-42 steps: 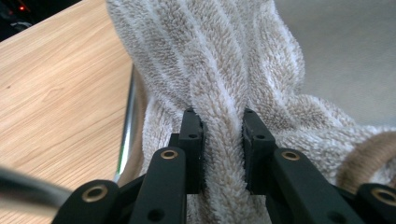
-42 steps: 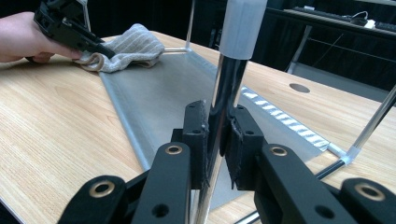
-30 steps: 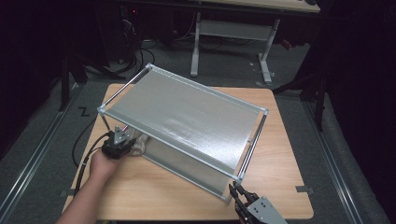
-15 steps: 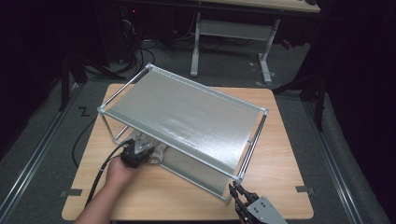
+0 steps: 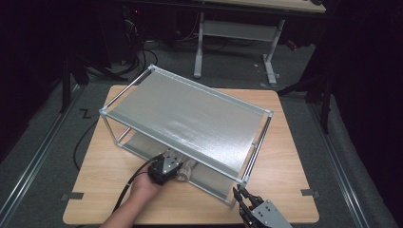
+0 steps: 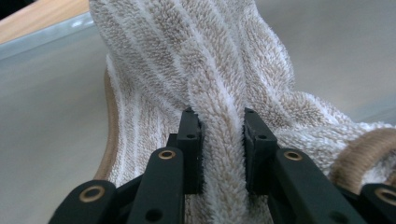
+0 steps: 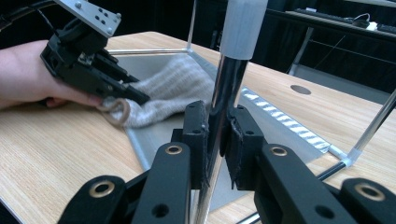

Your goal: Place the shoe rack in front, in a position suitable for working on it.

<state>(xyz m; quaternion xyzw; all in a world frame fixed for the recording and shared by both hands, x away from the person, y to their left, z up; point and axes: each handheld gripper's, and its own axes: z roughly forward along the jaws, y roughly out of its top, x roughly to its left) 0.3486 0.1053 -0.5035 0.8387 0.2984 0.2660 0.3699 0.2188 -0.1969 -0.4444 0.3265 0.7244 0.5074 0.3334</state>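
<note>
- The towel [image 6: 219, 84] is pinched in the left gripper [image 6: 223, 140]: the two black jaws are pressed onto a thick fold of beige, white-striped terry, and over the last moments they have been closing further on it.
- From that fold the cloth bunches forward onto the lower shelf [image 6: 51, 140] of the rack [image 5: 190, 114], at its near edge; a tan hanging loop [image 7: 117, 113] dangles by the jaws.
- It judges as soft, light and limp: it will sag and trail from any single hold, and the pile compresses, so a shallow nip may slip off.
- The best hold is a doubled fold or the hemmed edge taken deep between the pads, as here; the loop is a weaker, thinner target.
- The person's left hand [image 5: 142, 187] carries this gripper just below the upper shelf [image 5: 190, 118].
- The right gripper [image 7: 215, 135] is clamped on the rack's near upright post [image 7: 229, 93], which looks meant to steady the frame.
- How far the towel reaches under the upper shelf is hard to tell from above; probably only its front part lies inside.
</note>
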